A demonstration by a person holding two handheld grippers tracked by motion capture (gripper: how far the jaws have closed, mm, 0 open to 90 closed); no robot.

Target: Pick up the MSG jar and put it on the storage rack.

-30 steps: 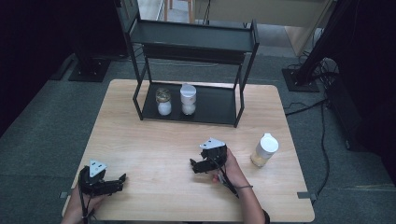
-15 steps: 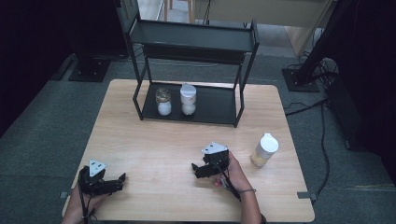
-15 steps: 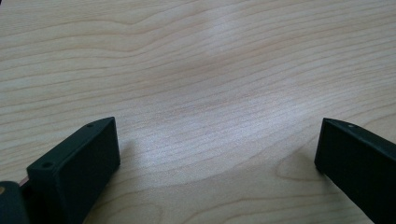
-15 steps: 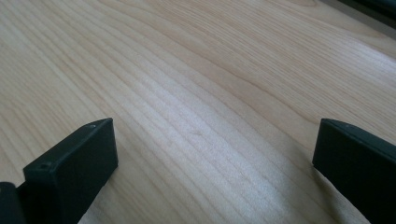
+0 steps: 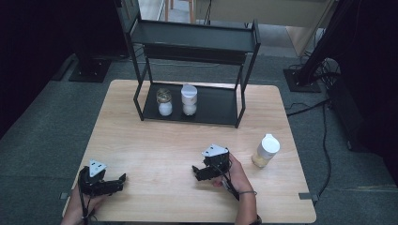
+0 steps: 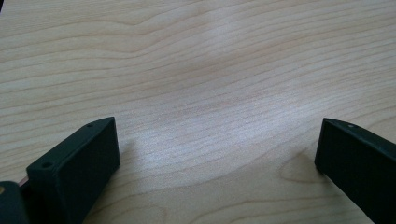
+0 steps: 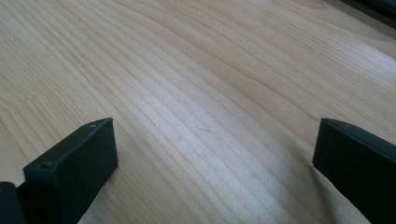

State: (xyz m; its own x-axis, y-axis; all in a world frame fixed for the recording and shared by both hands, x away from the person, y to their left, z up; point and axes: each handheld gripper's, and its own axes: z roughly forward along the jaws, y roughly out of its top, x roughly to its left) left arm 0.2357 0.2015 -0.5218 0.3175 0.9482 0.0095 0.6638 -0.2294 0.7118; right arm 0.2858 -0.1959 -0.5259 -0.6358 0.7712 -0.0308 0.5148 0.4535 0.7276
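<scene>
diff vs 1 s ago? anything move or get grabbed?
The right tool drifted slightly toward the person's edge of the table and a bit right; its jaws are apart over bare wood, holding nothing. The left tool stayed put near the front left corner, open too. The jar with the white lid at the right, and the two jars on the black rack, did not move.

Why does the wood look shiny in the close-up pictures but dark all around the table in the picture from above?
In the left gripper view, a pale sheen of glare lies across the table between the open left gripper jaws; in the right gripper view, the wood by the right gripper looks soft and a little blurred far off; in the high view, light falls on the tabletop while the floor and edges stay dim.
</scene>
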